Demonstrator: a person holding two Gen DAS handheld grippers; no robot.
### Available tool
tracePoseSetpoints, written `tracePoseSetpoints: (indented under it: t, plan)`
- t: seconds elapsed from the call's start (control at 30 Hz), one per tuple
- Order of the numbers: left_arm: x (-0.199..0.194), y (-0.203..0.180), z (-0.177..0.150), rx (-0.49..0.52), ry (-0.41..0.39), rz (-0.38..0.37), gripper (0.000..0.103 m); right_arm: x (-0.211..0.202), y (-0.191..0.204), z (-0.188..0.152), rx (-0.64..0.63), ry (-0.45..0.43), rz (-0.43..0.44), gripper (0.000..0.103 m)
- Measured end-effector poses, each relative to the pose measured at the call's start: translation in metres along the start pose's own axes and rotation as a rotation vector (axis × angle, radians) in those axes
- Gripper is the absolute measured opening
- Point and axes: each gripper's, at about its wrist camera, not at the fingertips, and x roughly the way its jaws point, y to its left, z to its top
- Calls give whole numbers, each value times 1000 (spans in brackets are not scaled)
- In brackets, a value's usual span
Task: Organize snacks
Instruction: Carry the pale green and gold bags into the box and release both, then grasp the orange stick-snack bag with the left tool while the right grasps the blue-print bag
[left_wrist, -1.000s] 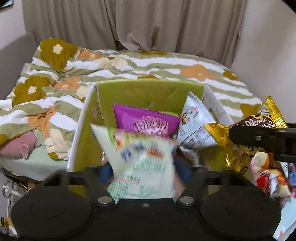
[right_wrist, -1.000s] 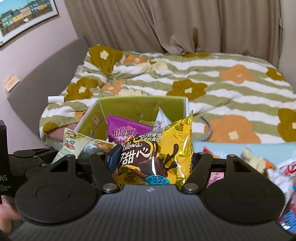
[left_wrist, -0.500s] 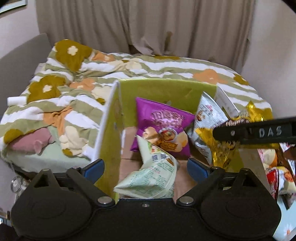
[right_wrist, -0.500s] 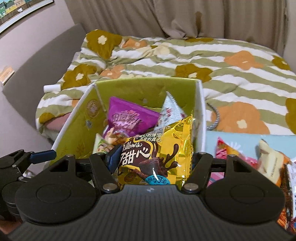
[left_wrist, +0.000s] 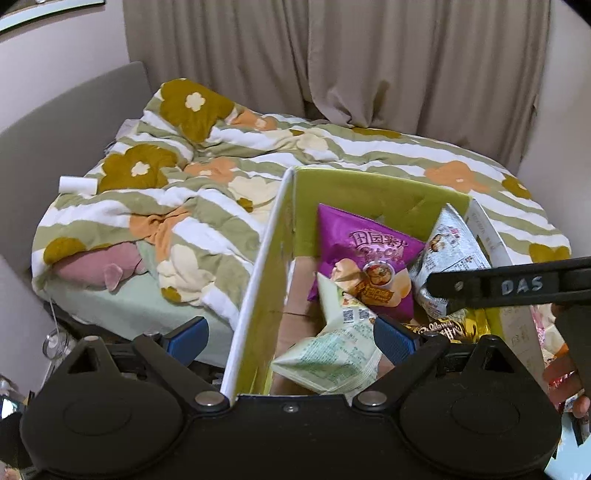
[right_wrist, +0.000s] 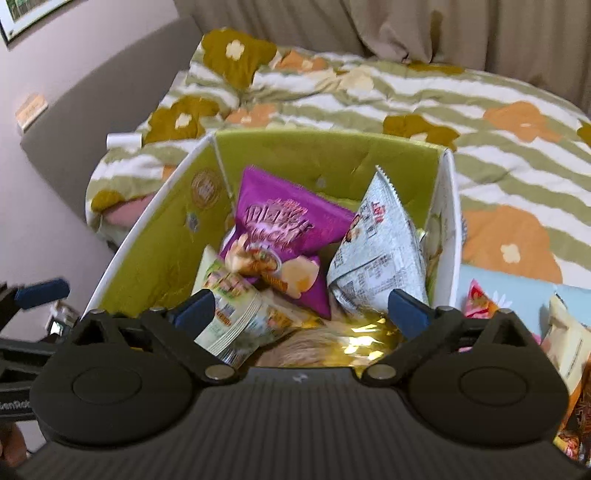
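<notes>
A green-lined box (left_wrist: 369, 192) (right_wrist: 159, 236) holds a purple chip bag (left_wrist: 365, 258) (right_wrist: 284, 229), a grey-white bag (left_wrist: 450, 251) (right_wrist: 376, 258), a pale green bag (left_wrist: 332, 354) (right_wrist: 236, 314) and a gold chocolate bag (right_wrist: 354, 339) (left_wrist: 458, 328). My left gripper (left_wrist: 291, 338) is open and empty, straddling the box's left wall. My right gripper (right_wrist: 301, 308) is open above the box, with the gold bag lying loose below it.
The box sits on a bed with a floral striped duvet (left_wrist: 207, 184). More snack packets (right_wrist: 569, 347) lie on a light blue surface right of the box. My right gripper's side shows in the left wrist view (left_wrist: 517, 286). Curtains hang behind.
Both grippers opened: the left dropped the pale green bag into the box, then the right dropped the gold bag. The left moved left, over the box wall.
</notes>
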Motion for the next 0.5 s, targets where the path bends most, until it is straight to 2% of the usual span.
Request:
tracePoseSetpoints:
  t: [0.23, 0.5]
  plan:
    - [-5, 4, -4, -25, -4, -7, 98, -21, -6, -11, 41, -72, 8, 103]
    - [-33, -4, -3, 24, -72, -22, 98, -55, 0, -23, 66, -123, 24, 103]
